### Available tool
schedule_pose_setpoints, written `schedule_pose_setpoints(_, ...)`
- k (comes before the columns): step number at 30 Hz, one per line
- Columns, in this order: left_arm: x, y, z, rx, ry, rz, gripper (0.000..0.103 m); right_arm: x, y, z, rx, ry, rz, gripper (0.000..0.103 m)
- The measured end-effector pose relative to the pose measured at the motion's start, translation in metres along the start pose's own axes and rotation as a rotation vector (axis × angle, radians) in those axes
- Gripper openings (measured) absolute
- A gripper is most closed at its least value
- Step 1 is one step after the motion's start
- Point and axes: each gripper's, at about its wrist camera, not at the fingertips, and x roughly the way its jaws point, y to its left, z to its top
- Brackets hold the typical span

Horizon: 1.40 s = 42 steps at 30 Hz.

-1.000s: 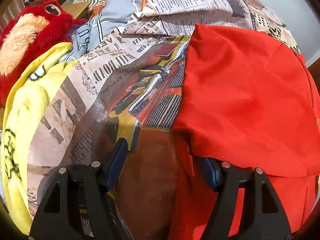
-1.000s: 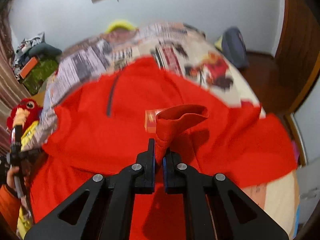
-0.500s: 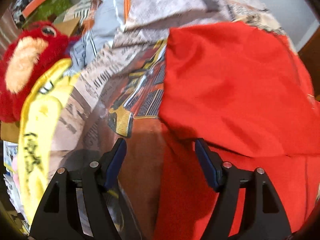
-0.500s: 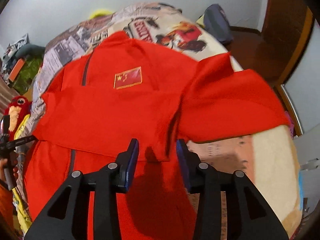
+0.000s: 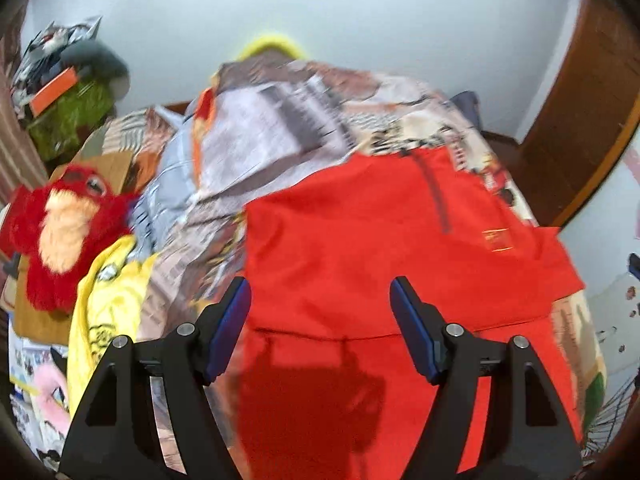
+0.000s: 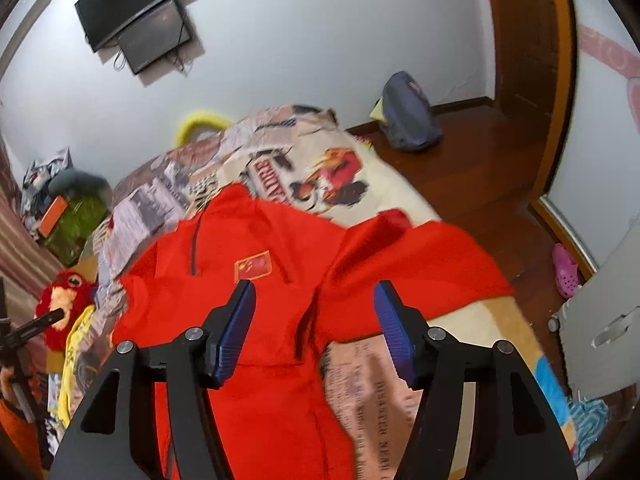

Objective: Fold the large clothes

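Your left claw [image 5: 320,304] stands apart and empty; your right claw [image 6: 314,304] is opening, nothing between its pads. One red jacket [image 6: 260,280] lies on the bed [image 6: 400,184], beside one red plush toy [image 5: 60,232].

We saw a jacket [image 6: 280,280] spread on a bed [image 6: 460,344], its sleeve [image 6: 408,264] folded across toward the bed's right edge. Both tools hung above the jacket's near part, apart from it: the left tool [image 5: 320,304] over its left half, the right tool [image 6: 314,304] over its middle, jaws opening with nothing between them. Left of the jacket, at the bed's edge, lay a plush toy [image 6: 60,304]. Behind the bed stood a wall with a screen [image 6: 136,12] mounted on it. On the floor right of the bed sat a bag [image 6: 408,116].
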Motion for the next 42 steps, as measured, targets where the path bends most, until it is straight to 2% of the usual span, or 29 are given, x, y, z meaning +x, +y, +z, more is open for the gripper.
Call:
schedule_pose_setpoints(7,0.016,-0.067,0.008,0.072,-0.009,-0.085,0.071,0.022,-0.055,-0.004,0.110,0.066,-0.056,0.061)
schedule_pose_setpoints(11,0.047,-0.095,0.006,0.085,0.037,-0.134,0.071,0.049,-0.090,-0.012,0.196,0.137,-0.073,0.061)
schedule_pose_setpoints(16,0.089,-0.116,-0.001,0.107,0.111,-0.155,0.071,0.094,-0.138,-0.027,0.391,0.213,-0.058,0.061)
schedule_pose_setpoints(21,0.125,-0.121,-0.010,0.105,0.169,-0.161,0.071,0.131,-0.171,-0.034,0.560,0.233,-0.052,0.061)
schedule_pose_setpoints(25,0.148,-0.119,-0.016,0.093,0.206,-0.171,0.071,0.145,-0.184,-0.028,0.610,0.181,-0.063,0.061)
schedule_pose_setpoints(27,0.158,-0.117,-0.019,0.087,0.209,-0.151,0.071,0.153,-0.187,-0.026,0.625,0.157,-0.095,0.059)
schedule_pose_setpoints(32,0.169,-0.113,-0.026,0.073,0.232,-0.153,0.071,0.163,-0.188,-0.019,0.600,0.112,-0.234,0.042)
schedule_pose_setpoints(33,0.169,-0.113,-0.027,0.076,0.231,-0.148,0.071,0.161,-0.187,-0.017,0.586,0.108,-0.267,0.030)
schedule_pose_setpoints(34,0.168,-0.112,-0.027,0.080,0.227,-0.140,0.071,0.159,-0.185,-0.015,0.569,0.110,-0.290,0.023)
schedule_pose_setpoints(35,0.166,-0.112,-0.026,0.083,0.221,-0.134,0.071,0.158,-0.186,-0.013,0.556,0.119,-0.286,0.011)
schedule_pose_setpoints(36,0.163,-0.112,-0.026,0.086,0.211,-0.128,0.071,0.156,-0.184,-0.010,0.542,0.126,-0.268,0.007)
schedule_pose_setpoints(39,0.148,-0.109,-0.022,0.088,0.175,-0.122,0.071,0.131,-0.173,0.004,0.508,0.077,-0.220,0.006)
schedule_pose_setpoints(42,0.131,-0.106,-0.018,0.084,0.147,-0.135,0.071,0.099,-0.145,0.024,0.404,0.008,-0.202,0.006)
